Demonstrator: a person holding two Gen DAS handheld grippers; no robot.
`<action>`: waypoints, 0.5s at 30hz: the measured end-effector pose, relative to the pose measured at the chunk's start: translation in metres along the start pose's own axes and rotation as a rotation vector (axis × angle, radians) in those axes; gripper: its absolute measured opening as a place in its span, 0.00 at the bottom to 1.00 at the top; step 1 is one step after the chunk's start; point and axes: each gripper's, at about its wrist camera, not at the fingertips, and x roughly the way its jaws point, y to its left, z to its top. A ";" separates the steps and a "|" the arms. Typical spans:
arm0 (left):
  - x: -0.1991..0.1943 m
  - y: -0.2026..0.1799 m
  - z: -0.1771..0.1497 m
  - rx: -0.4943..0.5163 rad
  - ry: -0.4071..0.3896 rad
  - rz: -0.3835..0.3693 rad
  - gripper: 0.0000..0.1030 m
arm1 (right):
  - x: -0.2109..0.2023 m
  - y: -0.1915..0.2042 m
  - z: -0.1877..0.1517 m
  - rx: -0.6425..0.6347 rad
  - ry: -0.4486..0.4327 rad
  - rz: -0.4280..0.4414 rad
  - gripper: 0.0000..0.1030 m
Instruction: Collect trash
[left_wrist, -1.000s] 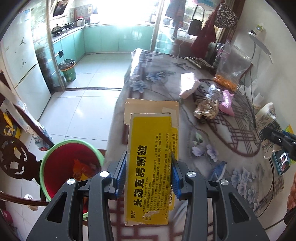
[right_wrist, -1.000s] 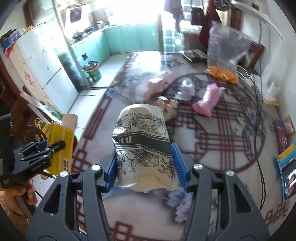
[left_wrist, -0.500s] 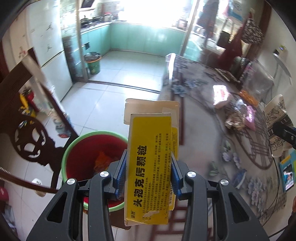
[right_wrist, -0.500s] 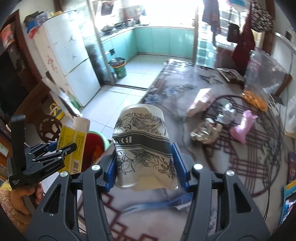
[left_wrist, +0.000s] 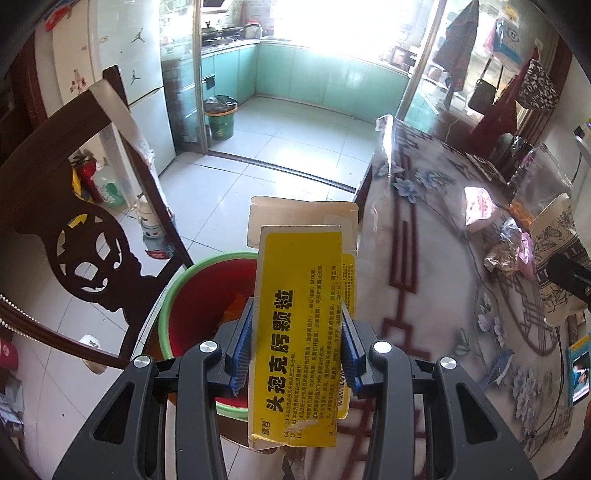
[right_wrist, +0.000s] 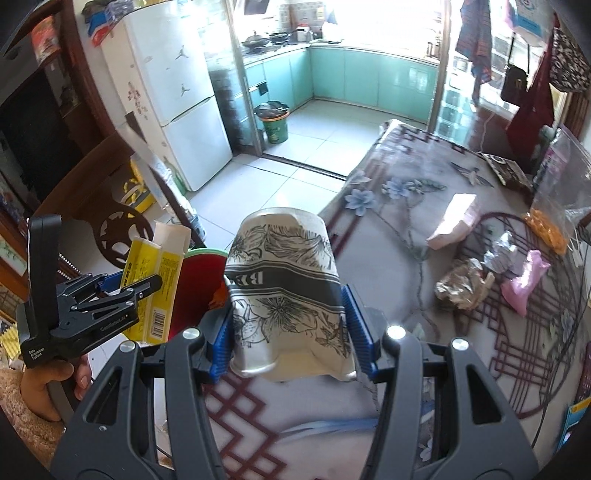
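Left wrist view: your left tongs (left_wrist: 297, 354) clamp a flat yellow cardboard box (left_wrist: 301, 325).
Just beyond and below them, a green-rimmed red bucket (left_wrist: 184, 291) holds orange scraps. Your right tongs (right_wrist: 288, 332) squeeze a crumpled, flower-printed paper cup (right_wrist: 284, 291) over the table (right_wrist: 388, 258).

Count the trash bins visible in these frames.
2. A red bin with a green rim stands beside the table, below the yellow box; a green bin stands at the kitchen doorway. Others may be hidden.
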 end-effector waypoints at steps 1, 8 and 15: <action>0.000 0.003 0.000 -0.004 0.001 0.002 0.37 | 0.002 0.004 0.000 -0.007 0.005 0.005 0.51; 0.002 0.016 -0.003 -0.019 0.010 0.026 0.37 | 0.020 0.026 -0.001 -0.036 0.042 0.050 0.51; 0.007 0.028 -0.003 -0.042 0.019 0.050 0.37 | 0.043 0.059 -0.004 -0.086 0.092 0.119 0.51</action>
